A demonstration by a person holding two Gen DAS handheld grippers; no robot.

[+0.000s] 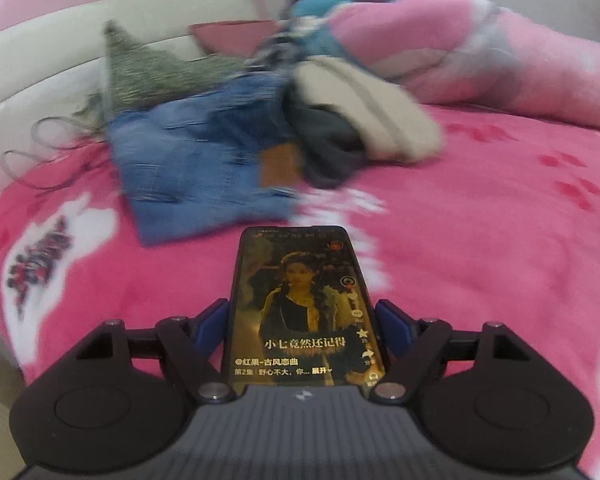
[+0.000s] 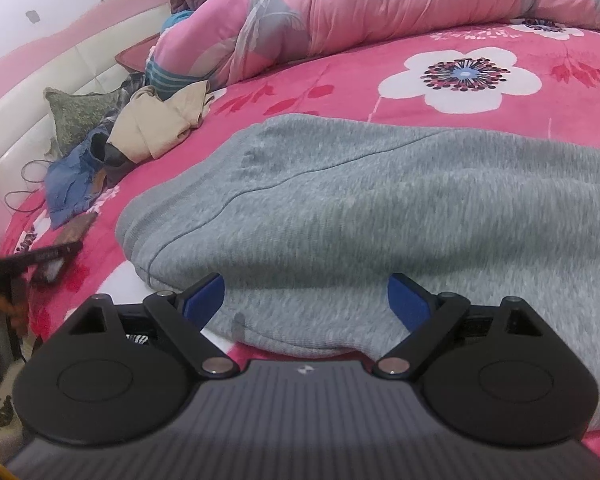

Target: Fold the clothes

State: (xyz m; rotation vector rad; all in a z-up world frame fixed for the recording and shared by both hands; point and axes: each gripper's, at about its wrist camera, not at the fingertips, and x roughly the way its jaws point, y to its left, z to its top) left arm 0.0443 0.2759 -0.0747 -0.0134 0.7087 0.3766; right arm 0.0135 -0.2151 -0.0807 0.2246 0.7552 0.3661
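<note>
The left gripper point(image 1: 302, 316) grips a lit phone point(image 1: 304, 312) before a far clothes heap point(image 1: 228, 140); the open right gripper point(image 2: 306, 300) hovers over a grey sweater point(image 2: 380, 200).

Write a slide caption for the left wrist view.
Left hand-held gripper grips a lit phone above the pink bedspread, clothes pile beyond.

Soft, even indoor light; left view motion-blurred (fisheye bending at edges), right view sharper.

Clothes pile point(image 1: 260, 120) motion-blurred; grey sweater point(image 2: 380, 208) cut off by right edge.
</note>
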